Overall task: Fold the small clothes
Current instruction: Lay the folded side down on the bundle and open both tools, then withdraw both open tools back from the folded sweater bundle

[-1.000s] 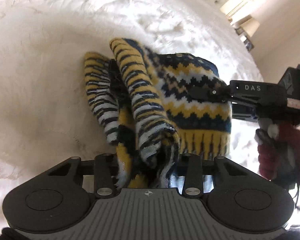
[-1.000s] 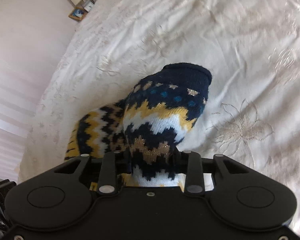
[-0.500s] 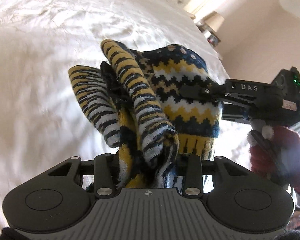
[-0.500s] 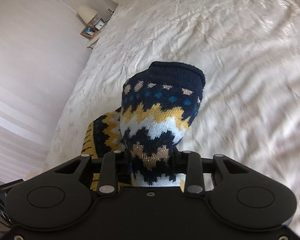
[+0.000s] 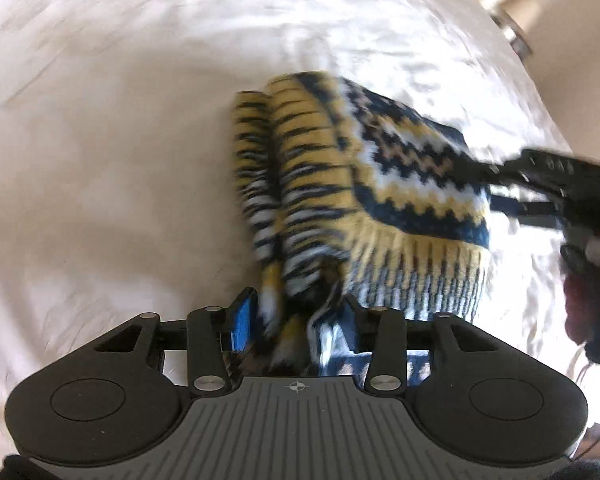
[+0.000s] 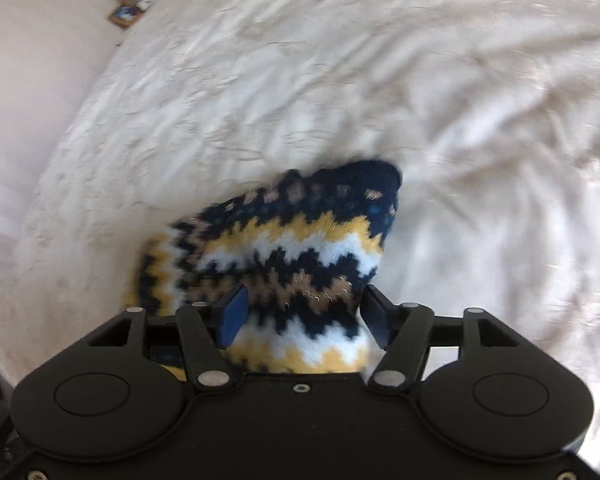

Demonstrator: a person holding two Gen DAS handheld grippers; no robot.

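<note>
Nearest in the left wrist view, the left gripper (image 5: 298, 320) has its jaws easing apart, with a bunched fold of the knitted sweater (image 5: 364, 200) still between them; its blue pad (image 5: 242, 320) on the left stands clear of the wool, and on the other side contact cannot be made out through the blur. The sweater, patterned in navy, yellow and white zigzags with a ribbed yellow hem, lies folded on the white bedspread (image 5: 100, 160) just beyond the fingers, its striped sleeves doubled along the left edge of the bundle. At its right edge the right gripper (image 5: 496, 176) reaches in from the side, carried by a hand in a dark red glove (image 5: 584, 296). In the right wrist view, the right gripper (image 6: 300, 312) is letting go, its jaws opening wide: the sweater (image 6: 284, 256) sits between the two blue pads (image 6: 232, 312), and a gap shows beside the right-hand one. The navy collar end of the garment lies farthest from this camera, resting on the embroidered bedspread (image 6: 380, 80). Far off at the upper left, past the edge of the bed, a framed picture (image 6: 126, 16) stands against a pale wall.
</note>
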